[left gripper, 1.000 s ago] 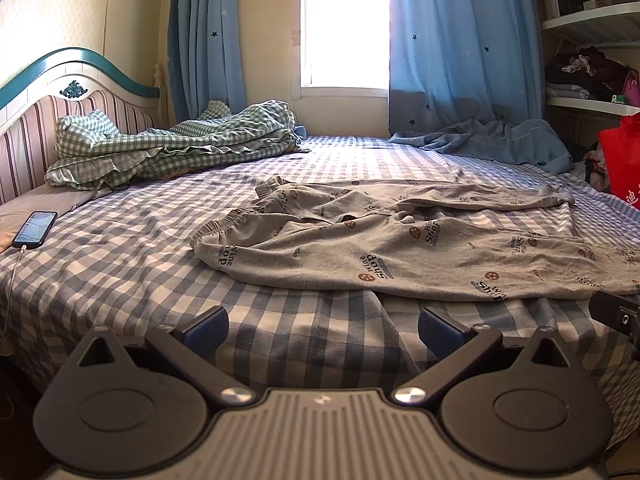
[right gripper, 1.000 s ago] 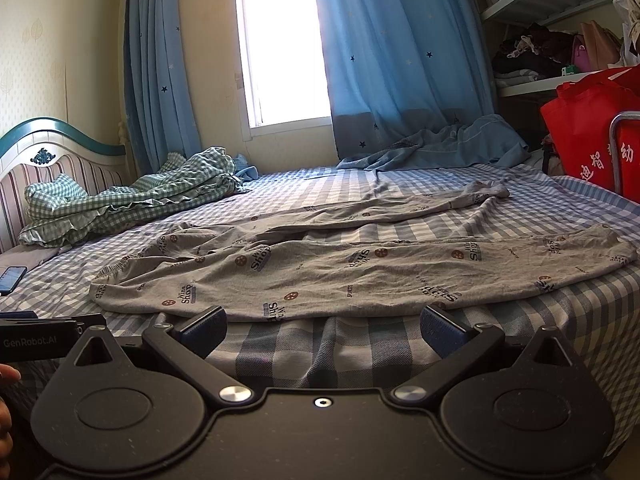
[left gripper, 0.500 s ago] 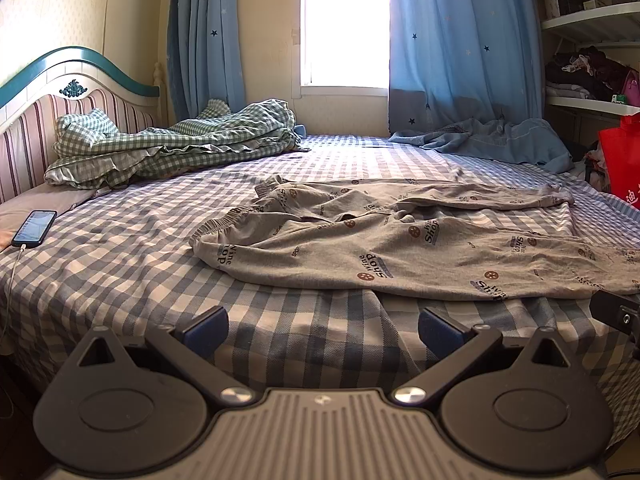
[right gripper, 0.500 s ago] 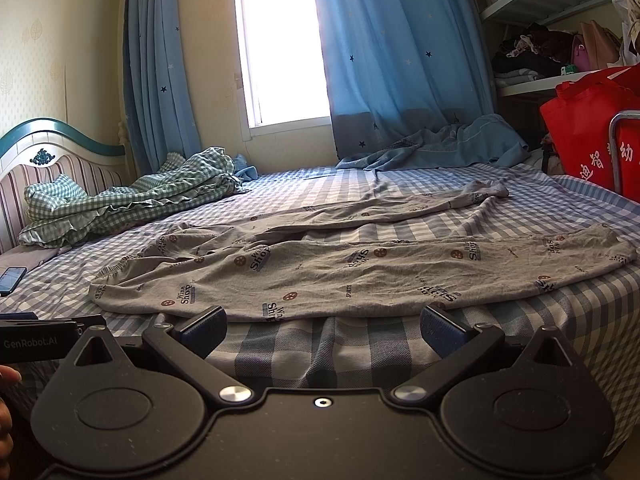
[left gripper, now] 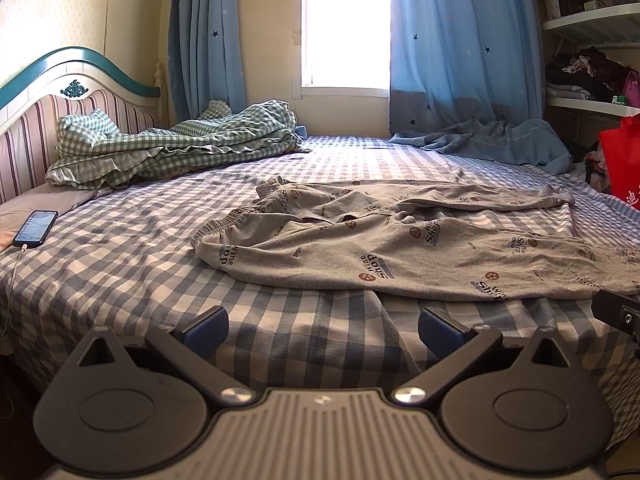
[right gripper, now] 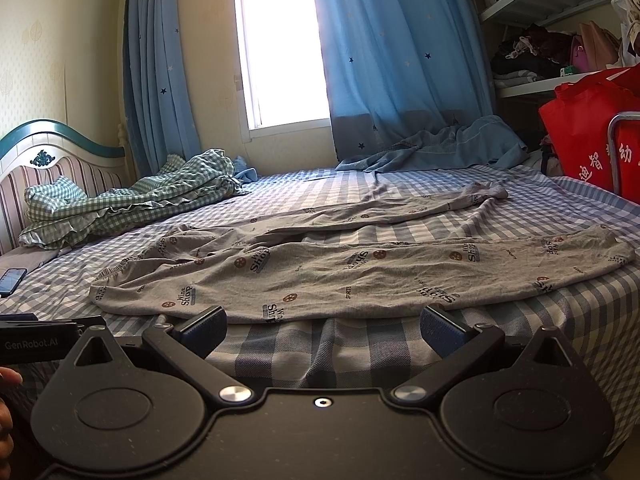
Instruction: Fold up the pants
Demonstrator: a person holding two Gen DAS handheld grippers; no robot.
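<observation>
The pants (left gripper: 420,248) are laid flat on the bed (left gripper: 120,280), near its front edge. Their long axis is run across the bed, left to right: waistband (right gripper: 116,276) to the left, toward the headboard (left gripper: 60,80), and both legs stretched to the right. The left gripper (left gripper: 322,326) is held short of the bed edge, fingers spread wide, nothing gripped. The right gripper (right gripper: 323,325) is likewise wide apart and empty. Nothing is seen changed since a second ago: pants and grippers are kept in place.

Bright window (left gripper: 346,24) between blue star curtains (left gripper: 460,48) — cream walls, striped headboard (left gripper: 36,120), cluttered shelves (right gripper: 552,60).
</observation>
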